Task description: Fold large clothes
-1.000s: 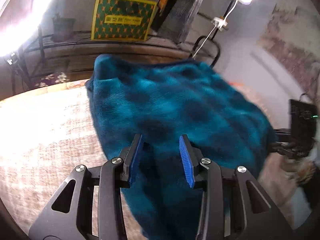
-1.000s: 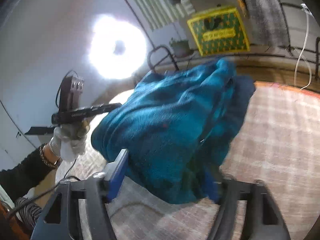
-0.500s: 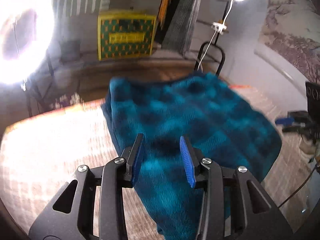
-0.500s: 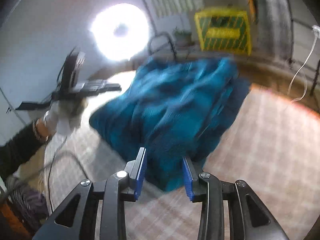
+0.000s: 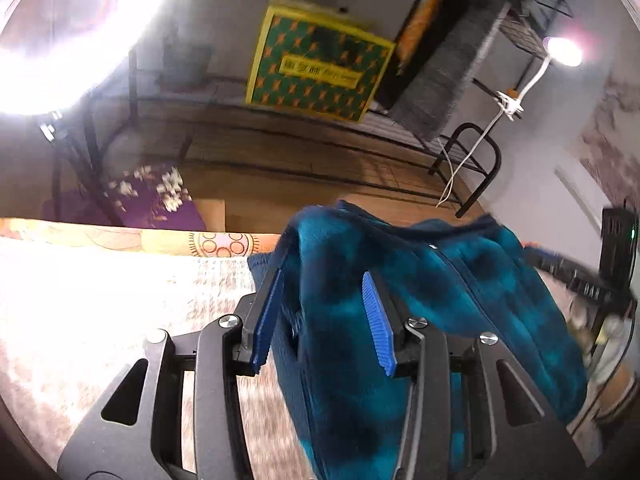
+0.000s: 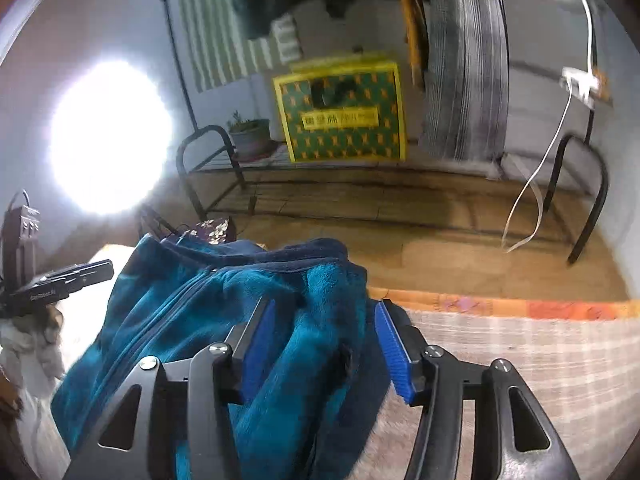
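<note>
A fluffy teal jacket (image 5: 432, 292) with a zipper lies bunched on the checked cloth surface (image 5: 100, 304). My left gripper (image 5: 324, 320) stands open with the jacket's left end between its blue pads. In the right wrist view the same jacket (image 6: 224, 304) runs from the left into my right gripper (image 6: 324, 340), which is open with the jacket's right end bulging between its pads. The fabric below both grippers is hidden by their frames.
A black metal bed frame (image 6: 384, 200) stands beyond the surface, bearing a yellow-green box (image 6: 344, 112) and a potted plant (image 6: 248, 136). A ring light (image 6: 108, 136) glares at the left. A white cable (image 6: 536, 184) hangs at right. The surface's orange border (image 6: 520, 306) marks its far edge.
Both grippers have moved in over the jacket's two ends, so fabric now sits between their pads. The jacket looks more bunched and shorter than a second ago.
</note>
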Available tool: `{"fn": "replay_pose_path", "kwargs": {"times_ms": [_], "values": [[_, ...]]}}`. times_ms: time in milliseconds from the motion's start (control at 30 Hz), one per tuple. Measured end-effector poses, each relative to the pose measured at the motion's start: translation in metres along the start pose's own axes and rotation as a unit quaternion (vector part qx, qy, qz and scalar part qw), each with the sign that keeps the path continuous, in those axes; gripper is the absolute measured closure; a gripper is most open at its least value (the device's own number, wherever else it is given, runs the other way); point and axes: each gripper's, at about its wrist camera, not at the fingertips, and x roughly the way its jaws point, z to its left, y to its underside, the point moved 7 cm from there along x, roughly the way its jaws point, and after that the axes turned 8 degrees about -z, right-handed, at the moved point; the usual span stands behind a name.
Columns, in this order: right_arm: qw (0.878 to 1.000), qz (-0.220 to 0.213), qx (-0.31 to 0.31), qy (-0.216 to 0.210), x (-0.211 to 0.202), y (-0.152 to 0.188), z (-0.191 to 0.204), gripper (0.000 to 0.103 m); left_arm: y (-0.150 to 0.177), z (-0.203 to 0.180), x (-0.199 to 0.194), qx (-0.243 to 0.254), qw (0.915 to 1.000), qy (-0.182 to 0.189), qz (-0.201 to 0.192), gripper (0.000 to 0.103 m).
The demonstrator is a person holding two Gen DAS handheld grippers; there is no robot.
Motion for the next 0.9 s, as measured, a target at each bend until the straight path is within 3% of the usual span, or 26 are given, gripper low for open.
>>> {"fn": "replay_pose_path", "kwargs": {"times_ms": [33,100,133,167,233,300,367,433,467,533,600,633,667,700,767,900], "values": [[1.000,0.016,0.000,0.000,0.011,0.003,0.000,0.050,0.000,0.001,0.010,-0.010,0.9998,0.009,0.011,0.061],[0.999,0.034,-0.008,0.016,0.025,0.007,0.000,0.082,0.002,-0.002,0.024,-0.014,0.9994,0.015,0.028,0.062],[0.999,0.035,-0.008,0.017,0.029,0.006,0.001,0.084,0.003,-0.007,0.028,-0.005,0.9992,0.020,0.034,0.082],[0.999,0.033,-0.011,0.012,0.027,0.006,0.003,0.088,0.002,-0.012,0.029,0.016,0.9993,0.014,0.031,0.091],[0.999,0.016,-0.026,0.010,0.018,-0.003,0.004,0.091,-0.001,-0.018,0.029,0.046,0.9987,0.001,0.020,0.091],[0.999,0.004,-0.026,0.019,0.015,-0.008,-0.003,0.093,0.000,-0.009,0.044,0.036,0.9988,-0.009,0.032,0.090],[0.999,0.025,0.004,0.025,0.029,0.001,-0.016,0.094,0.011,-0.001,0.063,0.036,0.9973,-0.027,0.058,0.083],[0.997,0.051,-0.022,0.044,0.042,0.019,-0.013,0.093,0.014,-0.005,0.059,0.057,0.9969,-0.033,0.043,0.080],[0.996,0.051,-0.040,0.053,0.042,0.021,-0.009,0.091,0.014,-0.006,0.056,0.062,0.9968,-0.033,0.038,0.070],[0.995,0.047,-0.057,0.061,0.039,0.017,-0.008,0.087,0.009,0.002,0.046,0.044,0.9978,-0.037,0.032,0.061],[0.998,0.032,-0.019,0.055,0.028,0.006,-0.020,0.054,0.002,0.012,0.035,0.004,0.9996,-0.023,0.017,0.041],[0.999,0.022,-0.001,0.047,0.023,0.001,-0.026,0.045,-0.003,0.019,0.032,-0.010,0.9994,-0.032,0.008,0.023],[0.999,0.016,0.013,0.041,0.019,-0.002,-0.031,0.029,-0.006,0.027,0.030,-0.031,0.9990,-0.033,0.005,0.019],[0.999,0.012,0.030,0.032,0.017,-0.003,-0.037,0.021,-0.006,0.030,0.032,-0.051,0.9985,-0.016,0.015,0.019],[0.997,0.025,0.072,-0.003,0.018,-0.003,-0.048,0.016,-0.003,0.038,0.041,-0.092,0.9946,0.011,0.047,0.018],[0.988,0.069,0.131,-0.049,0.033,0.011,-0.062,0.011,0.007,0.044,0.057,-0.114,0.9899,0.014,0.083,0.018]]}}
